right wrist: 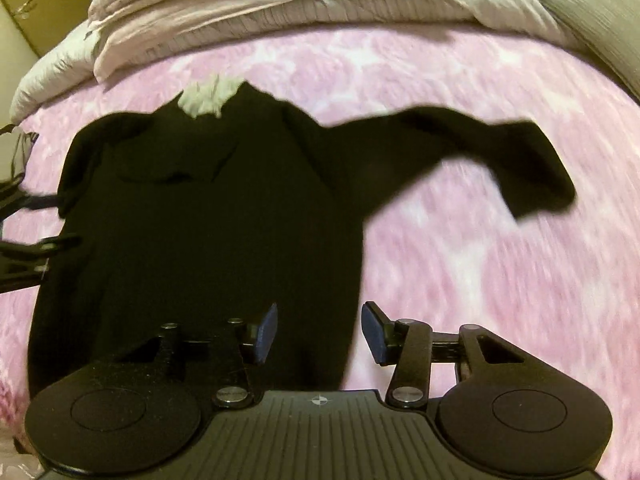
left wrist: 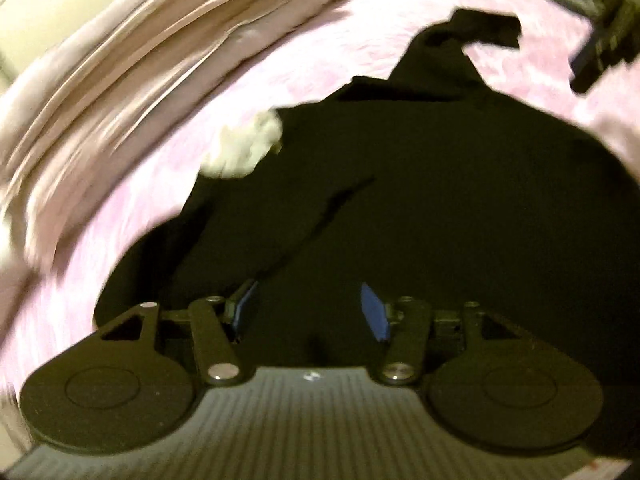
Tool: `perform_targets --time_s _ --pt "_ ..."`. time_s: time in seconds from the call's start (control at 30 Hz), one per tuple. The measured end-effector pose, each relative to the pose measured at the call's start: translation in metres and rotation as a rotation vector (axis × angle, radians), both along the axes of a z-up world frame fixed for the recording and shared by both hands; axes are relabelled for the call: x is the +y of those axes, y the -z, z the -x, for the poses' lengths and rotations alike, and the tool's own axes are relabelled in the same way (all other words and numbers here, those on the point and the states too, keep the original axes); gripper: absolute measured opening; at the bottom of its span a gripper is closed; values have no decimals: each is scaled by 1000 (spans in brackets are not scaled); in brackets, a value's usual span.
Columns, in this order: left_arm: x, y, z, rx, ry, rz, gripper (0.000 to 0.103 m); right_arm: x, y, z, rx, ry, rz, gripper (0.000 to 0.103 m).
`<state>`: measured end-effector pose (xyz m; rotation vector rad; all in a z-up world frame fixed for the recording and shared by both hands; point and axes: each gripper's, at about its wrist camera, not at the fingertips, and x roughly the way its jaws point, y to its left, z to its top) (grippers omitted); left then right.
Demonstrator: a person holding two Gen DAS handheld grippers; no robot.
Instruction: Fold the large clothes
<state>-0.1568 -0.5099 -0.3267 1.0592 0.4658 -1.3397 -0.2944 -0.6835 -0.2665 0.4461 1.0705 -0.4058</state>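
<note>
Black garment [right wrist: 208,216] flat on pink bed [right wrist: 460,280], long axis running away from both tools, one sleeve [right wrist: 460,152] flung out right; right tool [right wrist: 319,334] half open, empty, over hem edge, left tool [left wrist: 308,314] likewise over body

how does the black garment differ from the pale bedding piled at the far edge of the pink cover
The black garment is dark and plain; the pale bedding is whitish with ribbed, striped patches. The garment lies spread flat with one sleeve stretched out to the side; the bedding is bunched and stacked in folds. The garment sits right under the open right gripper; the bedding lies beyond it. Both rest on the pink cover.
</note>
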Motion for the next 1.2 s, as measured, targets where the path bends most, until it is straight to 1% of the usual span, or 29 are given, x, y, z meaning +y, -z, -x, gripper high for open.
perform_targets --time_s 0.13,0.17,0.2,0.23,0.3,0.33,0.37,0.4,0.43,0.5,0.57,0.63,0.7,0.77,0.83,0.9,0.97,1.03,1.13,1.2 --pt "-42 39 -2 -93 116 -6 50 -24 21 -16 -18 -9 13 44" --pt "-51 45 -3 -101 136 -17 47 -30 26 -18 -18 -1 9 44" --pt "-59 52 -3 -108 152 -29 41 -35 31 -19 -16 8 2 44" --pt "-67 56 -1 -113 158 -28 39 -40 35 -19 -14 23 -6 44" --pt "-73 59 -4 -115 172 -22 39 -47 36 -18 -11 44 -21 44" --pt "-76 59 -5 -123 178 -17 35 -48 37 -18 -11 51 -27 44" --pt "-77 59 -7 -120 179 -15 29 -48 39 -20 -9 54 -32 44" --pt "-79 60 -9 -103 170 -19 9 -48 41 -22 -5 53 -33 44" --pt "-79 55 -14 -72 147 -11 3 -48 42 -23 0 51 -33 44" --pt "-71 33 -29 -9 55 66 3 -46 39 -27 4 45 -32 44" --pt "-55 5 -52 41 -69 141 3 -42 37 -31 7 39 -27 44" --pt "-28 -29 -79 64 -190 212 3 -36 34 -37 14 32 -26 44" --pt "6 -62 -109 45 -302 265 3 -29 29 -44 13 26 -29 44" --pt "46 -94 -142 6 -427 307 3 -20 24 -53 5 18 -33 44" --pt "84 -117 -173 -25 -538 333 3 -8 18 -63 -3 9 -36 44" --pt "126 -133 -202 -64 -643 347 3 5 16 -75 -11 -4 -39 44" --pt "165 -135 -228 -79 -740 348 3 19 16 -88 -18 -17 -38 44" --pt "202 -126 -249 -86 -832 338 3 34 17 -101 -23 -38 -33 44" --pt "245 -97 -270 -66 -943 299 3 59 23 -117 -18 -73 -12 44" --pt "267 -71 -279 -28 -994 249 5 70 26 -122 -13 -92 0 44"
